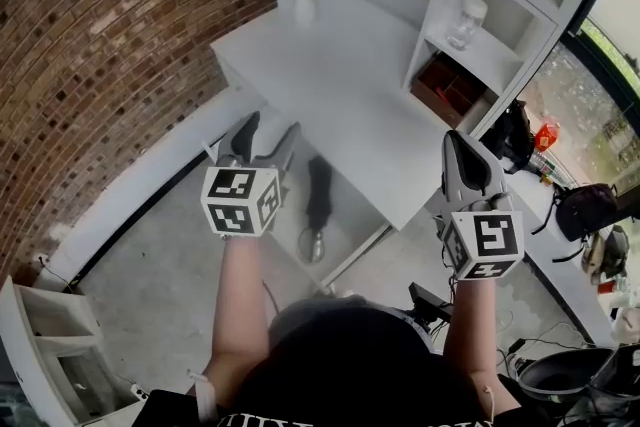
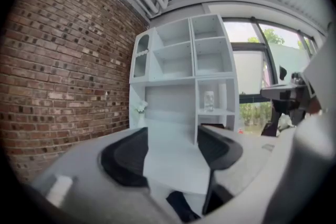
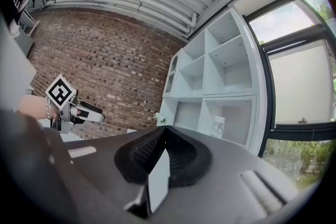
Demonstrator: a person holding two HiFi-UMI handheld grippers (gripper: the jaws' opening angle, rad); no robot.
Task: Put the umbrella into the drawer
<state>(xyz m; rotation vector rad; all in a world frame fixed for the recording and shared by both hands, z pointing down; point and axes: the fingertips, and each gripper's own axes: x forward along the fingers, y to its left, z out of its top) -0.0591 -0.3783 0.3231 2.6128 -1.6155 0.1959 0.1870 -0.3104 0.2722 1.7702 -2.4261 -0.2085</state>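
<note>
black pads of the left gripper [image 2: 170, 155] stand apart, nothing between them. right gripper [image 3: 161, 134] tips pressed together, empty. left gripper covers the near-left corner of the drawer [image 1: 350, 215]. white desk [image 1: 340, 85], brick wall [image 1: 100, 35], white shelving [image 1: 500, 25]. umbrella [image 1: 318, 195]: black, folded, lying inside the open drawer, handle end blurred.

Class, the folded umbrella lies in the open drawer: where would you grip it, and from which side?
Mid-length on the umbrella, from above, gripping across its narrow width: it lies flat in the drawer with bare floor on both sides, and the folded body looks slim.
</note>
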